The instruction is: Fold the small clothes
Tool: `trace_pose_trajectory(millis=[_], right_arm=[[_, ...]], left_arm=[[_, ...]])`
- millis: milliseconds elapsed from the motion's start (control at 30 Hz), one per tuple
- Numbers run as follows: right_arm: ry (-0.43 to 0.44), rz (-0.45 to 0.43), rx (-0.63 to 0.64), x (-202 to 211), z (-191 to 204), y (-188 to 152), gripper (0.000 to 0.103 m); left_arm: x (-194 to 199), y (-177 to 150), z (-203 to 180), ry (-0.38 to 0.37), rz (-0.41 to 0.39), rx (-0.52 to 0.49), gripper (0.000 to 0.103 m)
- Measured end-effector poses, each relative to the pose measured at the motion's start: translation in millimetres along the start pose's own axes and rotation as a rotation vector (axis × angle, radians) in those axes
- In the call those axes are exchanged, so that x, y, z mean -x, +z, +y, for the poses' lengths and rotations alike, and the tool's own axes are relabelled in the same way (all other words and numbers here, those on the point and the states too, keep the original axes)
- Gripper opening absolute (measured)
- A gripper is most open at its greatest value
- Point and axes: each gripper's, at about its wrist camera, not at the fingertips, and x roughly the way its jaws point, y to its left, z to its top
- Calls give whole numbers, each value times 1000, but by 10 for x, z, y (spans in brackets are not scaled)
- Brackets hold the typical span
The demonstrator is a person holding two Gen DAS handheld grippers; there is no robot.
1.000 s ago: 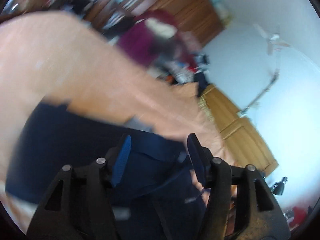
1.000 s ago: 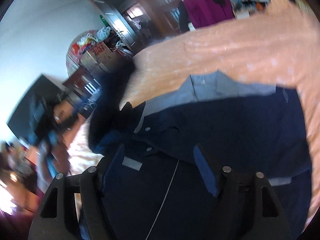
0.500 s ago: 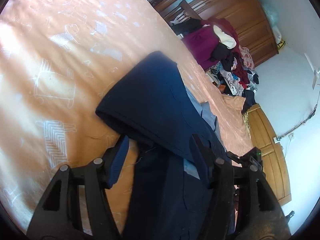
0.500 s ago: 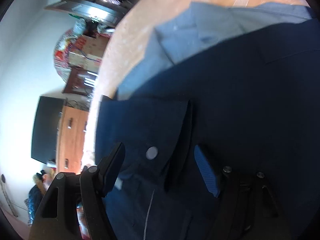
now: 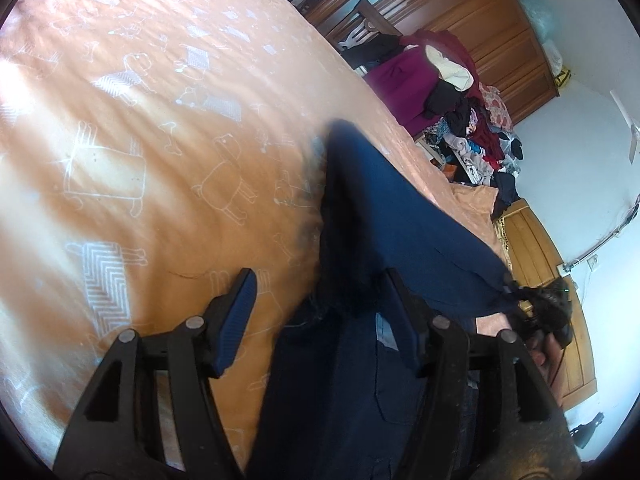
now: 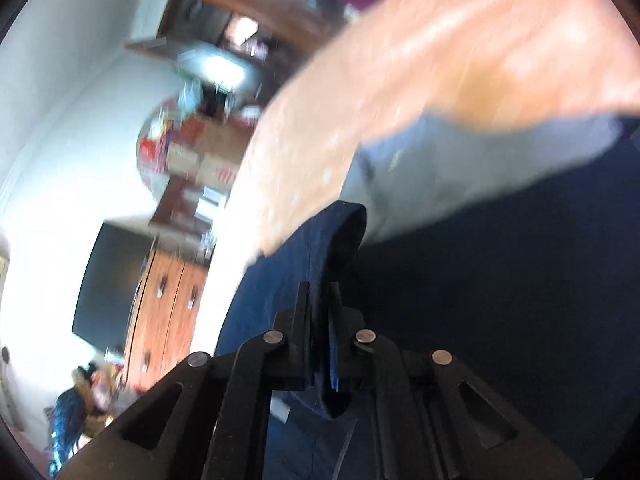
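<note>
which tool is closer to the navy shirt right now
Right. The right tool is shut on a fold of the navy shirt; the left tool sits open, straddling the shirt's edge without pinching it.

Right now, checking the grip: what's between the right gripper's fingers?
A fold of the navy shirt, pinched in the shut right gripper, in the right wrist view.

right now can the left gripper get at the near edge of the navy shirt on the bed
Probably yes. The left gripper stands open just above the orange bedspread, and the navy shirt edge already lies between its fingers with nothing in the way. The right gripper pinches another fold, off to the side.
</note>
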Motion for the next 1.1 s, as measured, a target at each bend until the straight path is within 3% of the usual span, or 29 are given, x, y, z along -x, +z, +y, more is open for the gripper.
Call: trace_pose_trajectory(millis=[133,333,500,600,700,800,833,867,933,967,1033,1100], right_arm=[[-82,-53,8,379,-162,107,7],[-167,-38,10,390,-453,93,7],[-239,-74,-28,560,-745,14,7],[-260,-92,-40,634,-800,-25,7],[-285,-43,-11,569,-812,-65,8],[-343,-38,37,584,-791,-56,8],[-365,-40,42,595,-810,-74,9],[-413,-38,56,623,-816,-75,10],[-500,-45,97,681,-798,-98,25],[-544,-51,123,730,-766,-106,26],[-599,-98,188,880,-611,-128,33],[-583,-166,256,981,-377,-165,41]], left_arm=[[-18,14,-1,12,-3,-1,63],[-37,56,-57,34,-5,9,63],[68,248,-422,53,-51,-119,67],[-82,381,-597,61,-47,-170,68],[-416,477,-732,66,25,-214,68],[-845,425,-743,153,157,-272,68],[-1002,372,-690,229,222,-289,65],[-1118,316,-602,299,266,-306,61],[-1058,300,-545,309,261,-327,55],[-1000,316,-553,324,253,-335,54],[-793,382,-586,321,189,-336,57],[-642,433,-638,288,140,-336,61]])
